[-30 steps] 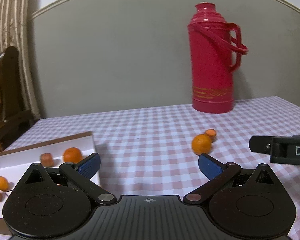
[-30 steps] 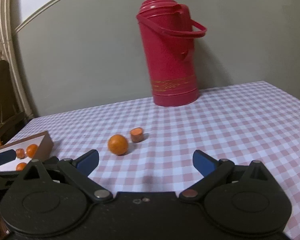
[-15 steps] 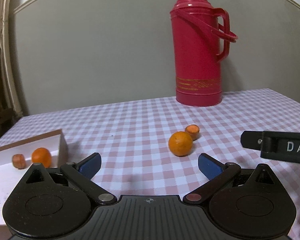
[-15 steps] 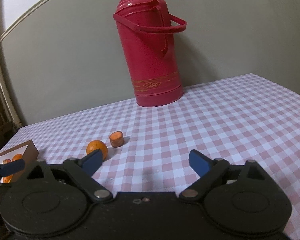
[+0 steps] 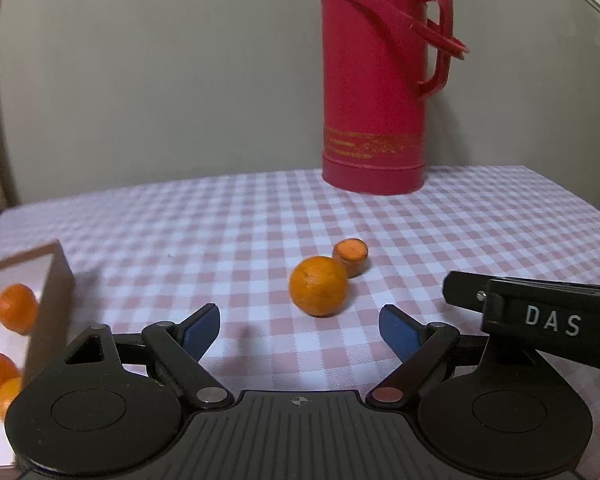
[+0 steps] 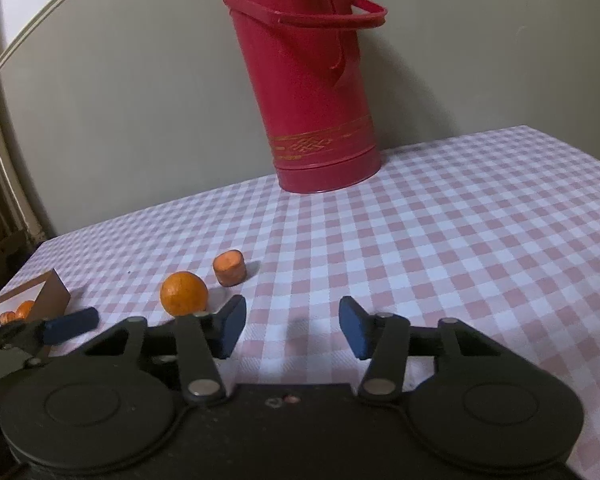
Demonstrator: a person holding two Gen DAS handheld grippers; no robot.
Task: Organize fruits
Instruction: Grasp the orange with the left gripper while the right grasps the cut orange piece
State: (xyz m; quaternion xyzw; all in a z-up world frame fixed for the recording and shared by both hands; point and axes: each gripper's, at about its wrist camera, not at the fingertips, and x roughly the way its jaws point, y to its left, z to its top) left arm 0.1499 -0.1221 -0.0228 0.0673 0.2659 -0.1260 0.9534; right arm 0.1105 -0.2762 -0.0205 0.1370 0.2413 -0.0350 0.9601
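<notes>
Round orange fruit touching cut orange stub on checked surface; left claw and right claw both closing, empty; early closure would probably nudge fruit rolling

On the pink-and-white checked surface stands one tall red plastic thermos flask. Loose on the cloth lie one round orange fruit and one short orange cut cylinder piece, touching it. One shallow brown-walled box with a white floor sits at the left; at least four orange pieces show inside it, though the frame edge cuts the box off.
</notes>
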